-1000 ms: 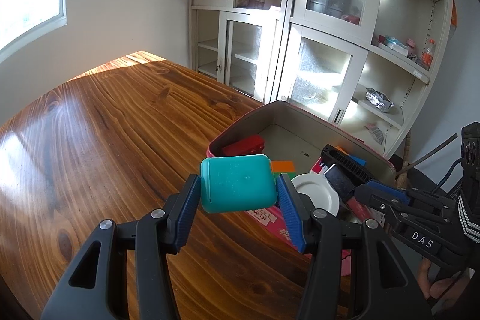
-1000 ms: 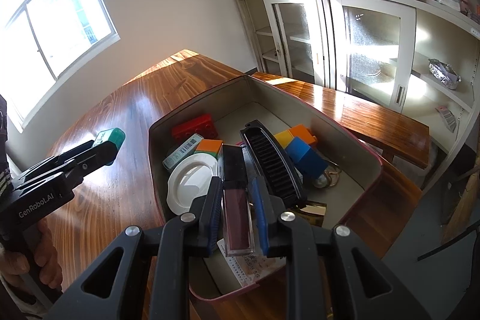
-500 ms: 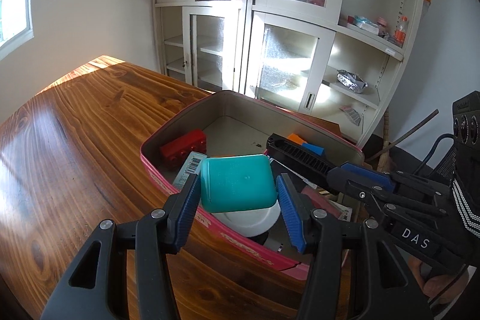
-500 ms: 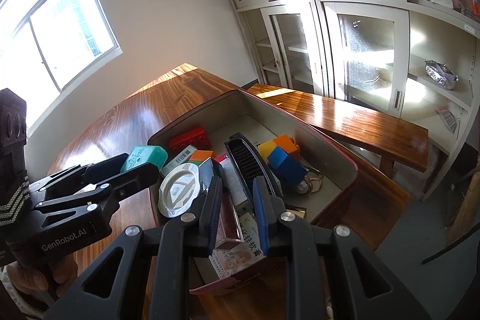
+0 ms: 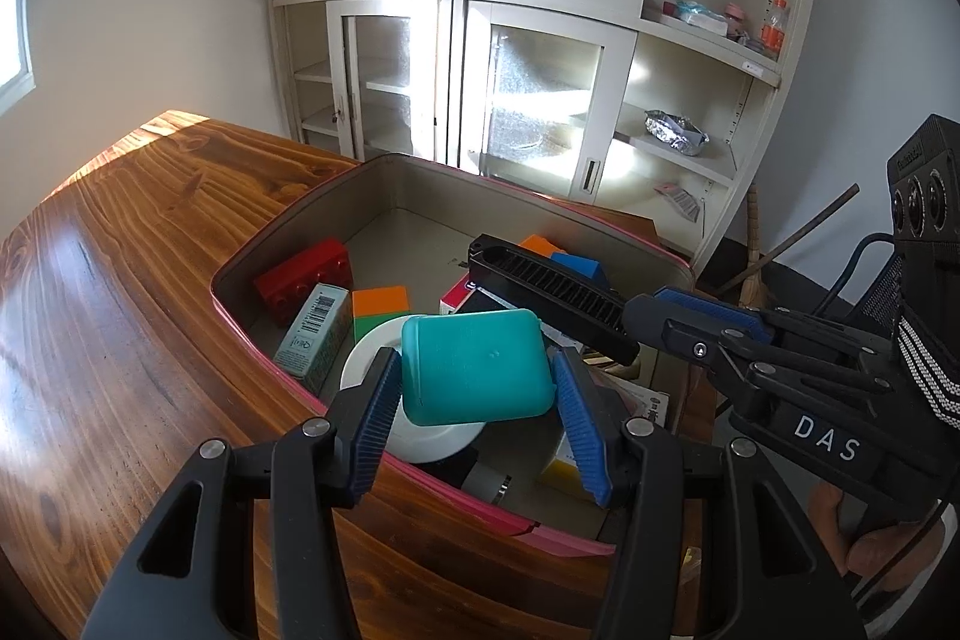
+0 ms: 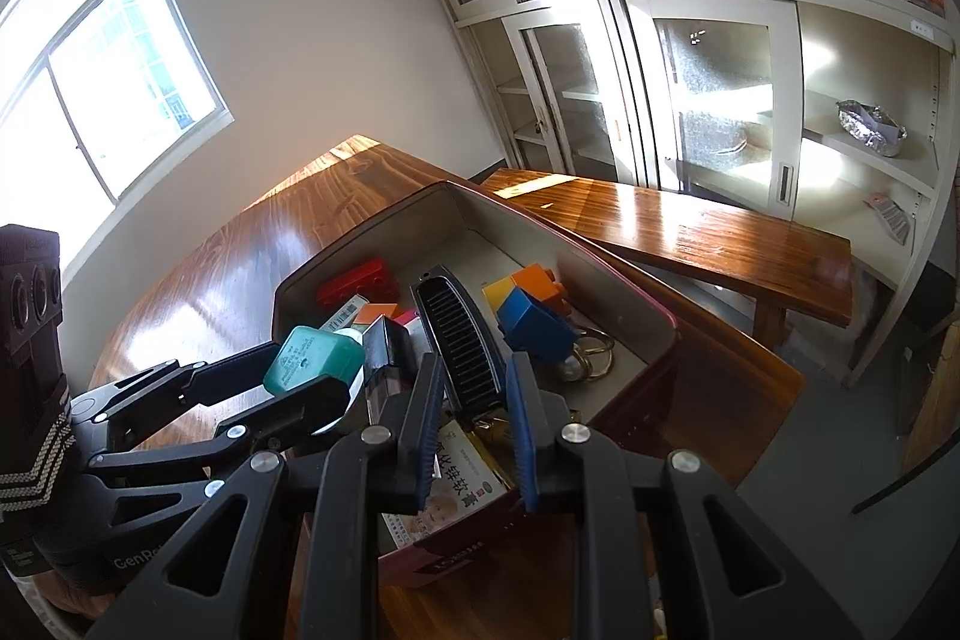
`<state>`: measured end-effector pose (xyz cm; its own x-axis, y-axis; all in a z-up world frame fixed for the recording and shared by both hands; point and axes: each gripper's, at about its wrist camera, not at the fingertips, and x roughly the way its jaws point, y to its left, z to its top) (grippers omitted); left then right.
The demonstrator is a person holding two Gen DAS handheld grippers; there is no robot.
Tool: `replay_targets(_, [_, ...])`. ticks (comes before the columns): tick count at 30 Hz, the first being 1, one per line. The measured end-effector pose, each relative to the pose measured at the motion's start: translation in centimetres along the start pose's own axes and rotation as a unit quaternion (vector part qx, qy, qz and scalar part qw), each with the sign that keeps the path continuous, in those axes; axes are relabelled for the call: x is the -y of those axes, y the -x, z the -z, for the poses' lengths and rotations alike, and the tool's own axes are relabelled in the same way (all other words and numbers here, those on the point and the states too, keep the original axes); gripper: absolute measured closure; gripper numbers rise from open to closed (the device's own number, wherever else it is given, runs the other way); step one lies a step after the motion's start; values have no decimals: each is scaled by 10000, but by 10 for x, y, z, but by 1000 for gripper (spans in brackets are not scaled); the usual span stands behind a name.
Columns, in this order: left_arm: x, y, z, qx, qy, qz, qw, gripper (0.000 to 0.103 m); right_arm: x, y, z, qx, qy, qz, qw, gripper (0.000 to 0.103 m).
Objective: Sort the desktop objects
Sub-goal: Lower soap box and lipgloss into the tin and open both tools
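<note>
- The wooden table (image 5: 120, 292) fills the left wrist view from 7 to 10 o'clock, sunlit at its far corner.
- The pink-rimmed tin box (image 5: 288, 244) stands on the table at the centre of both views and holds the sorted clutter.
- The left gripper (image 5: 477, 400) sits at 6 o'clock in its own view, its blue pads pressed on both sides of the teal case (image 5: 477, 367), which hangs over the near part of the box, above the white plate (image 5: 366, 358).
- The right gripper (image 6: 471, 430) shows at 6 o'clock in its own view, jaws parted with a narrow gap and nothing between the pads; it hangs over the near end of the box, above a printed medicine carton (image 6: 465, 478).
- The black comb (image 5: 546, 298) lies slanted across the box toward 2 o'clock of the teal case.
- The red brick (image 5: 303, 277) rests in the box's far-left corner, at 10 o'clock from the case.
- A green-and-white barcode carton (image 5: 315, 331) lies just beside the red brick, next to an orange-and-green cube (image 5: 381, 310).
- Orange and blue blocks (image 6: 531, 304) sit at 1 o'clock from the comb in the right wrist view, with metal rings (image 6: 591, 358) touching them.
</note>
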<state>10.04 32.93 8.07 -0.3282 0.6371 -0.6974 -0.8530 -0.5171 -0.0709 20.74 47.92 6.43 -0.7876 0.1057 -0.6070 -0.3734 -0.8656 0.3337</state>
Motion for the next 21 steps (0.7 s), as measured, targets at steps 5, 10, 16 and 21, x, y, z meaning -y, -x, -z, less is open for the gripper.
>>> replay_targets(5, [2,-1,3,-55,-37,30,10000,47,2,0,1,-1,-14,-3,10000,79])
replay_targets(10, [1,-5,6,-158,-10,38,9999,47,2,1,1,8,-16,8,10000,78])
replay_targets(16, [1,-5,7,-156,18,26,9999,47,1,7,2,69,29,70,9999,69])
replay_targets(21, [1,-5,8,-169,31,14,9999,47,0,8,1,96,24,88,9999,62])
